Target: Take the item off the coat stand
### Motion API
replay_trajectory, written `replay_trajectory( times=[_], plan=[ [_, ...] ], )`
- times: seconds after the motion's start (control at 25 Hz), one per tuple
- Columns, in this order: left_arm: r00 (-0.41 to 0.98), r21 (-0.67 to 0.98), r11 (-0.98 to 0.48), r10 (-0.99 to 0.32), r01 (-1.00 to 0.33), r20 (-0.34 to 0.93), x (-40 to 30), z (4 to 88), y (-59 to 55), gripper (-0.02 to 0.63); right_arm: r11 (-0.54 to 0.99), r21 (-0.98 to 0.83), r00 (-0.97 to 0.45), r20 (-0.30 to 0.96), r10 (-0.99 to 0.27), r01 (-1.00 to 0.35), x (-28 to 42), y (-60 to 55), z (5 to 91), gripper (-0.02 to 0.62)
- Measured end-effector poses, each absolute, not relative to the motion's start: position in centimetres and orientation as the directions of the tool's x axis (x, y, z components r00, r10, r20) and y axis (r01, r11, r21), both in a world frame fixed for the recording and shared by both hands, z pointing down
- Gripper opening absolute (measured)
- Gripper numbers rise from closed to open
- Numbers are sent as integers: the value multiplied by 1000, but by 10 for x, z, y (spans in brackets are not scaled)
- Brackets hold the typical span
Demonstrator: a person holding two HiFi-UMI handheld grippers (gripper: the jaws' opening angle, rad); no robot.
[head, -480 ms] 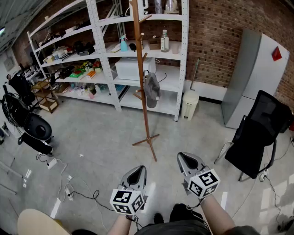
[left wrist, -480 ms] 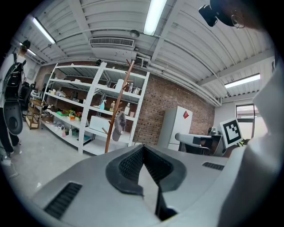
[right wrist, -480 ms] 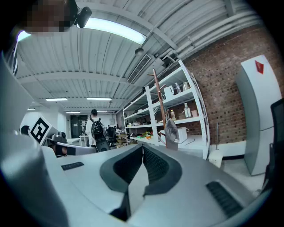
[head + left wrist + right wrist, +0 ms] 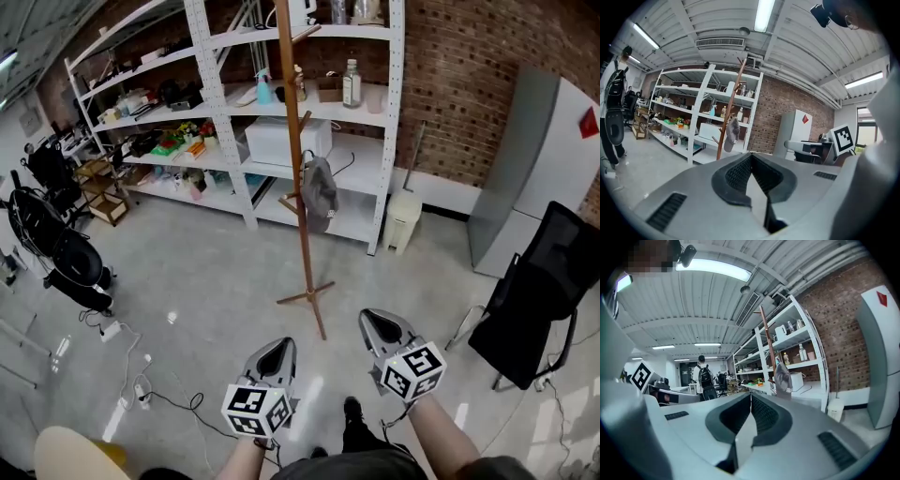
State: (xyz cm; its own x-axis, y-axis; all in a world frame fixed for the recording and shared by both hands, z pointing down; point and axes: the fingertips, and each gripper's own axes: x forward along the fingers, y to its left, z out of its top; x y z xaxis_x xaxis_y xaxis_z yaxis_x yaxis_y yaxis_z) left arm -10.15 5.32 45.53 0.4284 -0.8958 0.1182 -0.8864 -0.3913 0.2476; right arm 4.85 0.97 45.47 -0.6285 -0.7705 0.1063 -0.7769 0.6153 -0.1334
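While both pairs of jaws are pressed together on nothing, the left gripper (image 4: 277,347) and right gripper (image 4: 376,321) hover side by side at bottom centre. Well above them, mid-frame, a grey cap (image 4: 320,192) hangs on the stand (image 4: 300,234), before white shelves (image 4: 387,122).

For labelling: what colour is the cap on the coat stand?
Grey cap; clearest in head view.

The left claw (image 4: 751,155) has its jaws closed together, nothing between them. Beyond its tip, well apart, the wooden coat stand (image 4: 727,124) rises with a grey cap (image 4: 731,135) hanging from a peg, in front of white shelving (image 4: 696,117) and a brick wall (image 4: 774,115).
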Motion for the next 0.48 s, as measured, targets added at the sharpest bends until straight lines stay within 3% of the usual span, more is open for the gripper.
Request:
replay_trajectory(
  times=[0.48],
  plan=[
    [399,227,-361,-905,-904,147,-68,455,-51,6,636,-186,-658,99,-746,-749,77,-103,465,8]
  ],
)
